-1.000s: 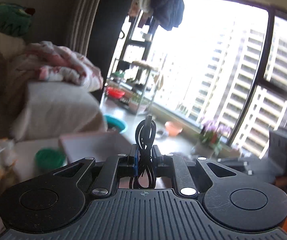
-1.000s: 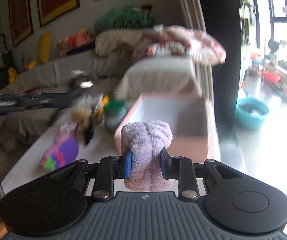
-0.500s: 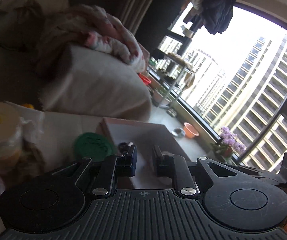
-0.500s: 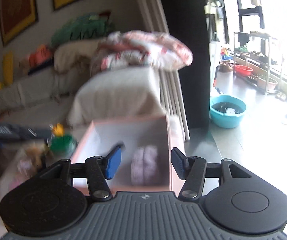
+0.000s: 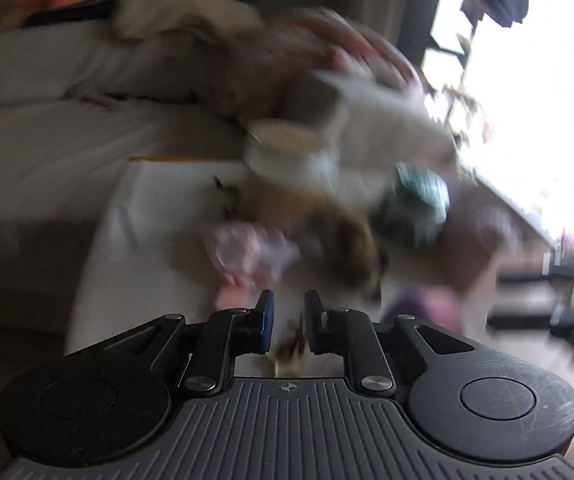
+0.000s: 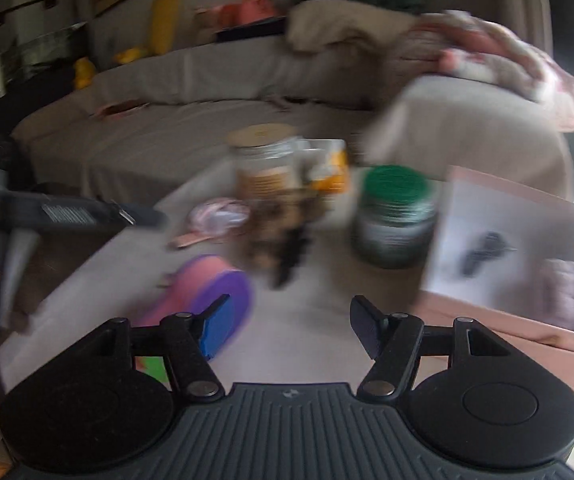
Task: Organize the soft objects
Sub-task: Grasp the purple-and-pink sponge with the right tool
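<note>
Both views are motion-blurred. In the right wrist view my right gripper is open and empty above the white table. A pink box at the right holds a purple plush towel and a black cable. A pink-and-purple soft toy lies just left of the blue fingertip. A brown furry toy and a pink-white bundle lie farther back. In the left wrist view my left gripper is narrowly open and empty, low over the table, near the pink-white bundle and the brown toy.
A green-lidded jar, a cork-lidded jar and an orange packet stand mid-table. A grey sofa with piled pillows and blankets lies behind. The left gripper's body reaches in from the left. A bright window is at the right.
The left gripper dropped the black cable into the box, the right released the purple towel there. Both grippers then swung left toward the toys on the table.
</note>
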